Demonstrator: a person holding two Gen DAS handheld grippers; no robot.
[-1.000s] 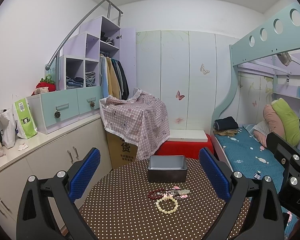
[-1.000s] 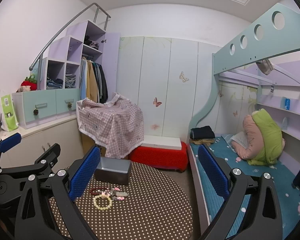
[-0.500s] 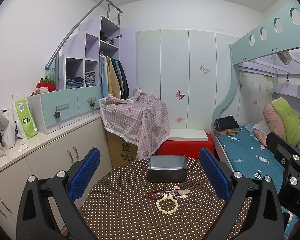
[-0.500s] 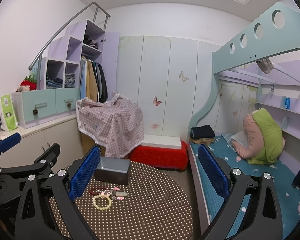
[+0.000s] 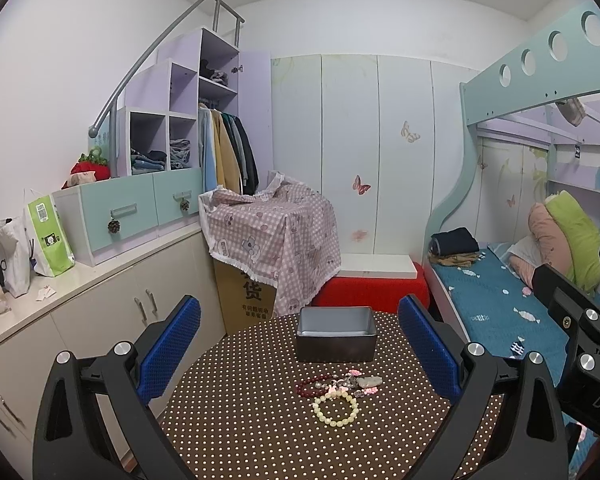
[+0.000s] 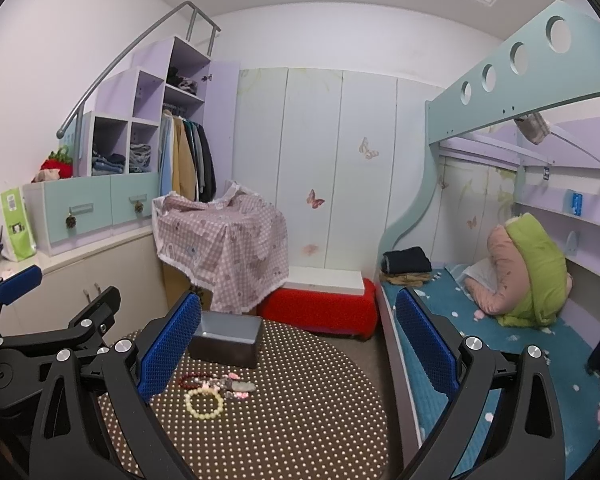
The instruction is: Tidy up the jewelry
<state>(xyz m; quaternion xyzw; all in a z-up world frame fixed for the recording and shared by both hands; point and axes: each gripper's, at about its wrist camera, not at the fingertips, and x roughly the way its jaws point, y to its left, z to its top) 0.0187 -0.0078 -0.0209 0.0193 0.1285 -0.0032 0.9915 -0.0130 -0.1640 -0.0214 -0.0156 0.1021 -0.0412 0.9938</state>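
On a round table with a brown dotted cloth (image 5: 240,420) lies a small heap of jewelry: a cream bead bracelet (image 5: 335,405), a dark red bead bracelet (image 5: 310,385) and a pink and grey beaded piece (image 5: 360,383). Behind them stands an open grey tin box (image 5: 335,334). My left gripper (image 5: 298,354) hovers open above the table, the jewelry between and below its blue pads. My right gripper (image 6: 298,354) is open too, held to the right of the jewelry (image 6: 204,400) and the box (image 6: 226,338). Neither holds anything.
A low white cabinet (image 5: 80,304) with bags runs along the left. A box under a checked cloth (image 5: 272,236) and a red bench (image 5: 368,292) stand behind the table. A bunk bed with blue bedding (image 6: 500,344) is on the right.
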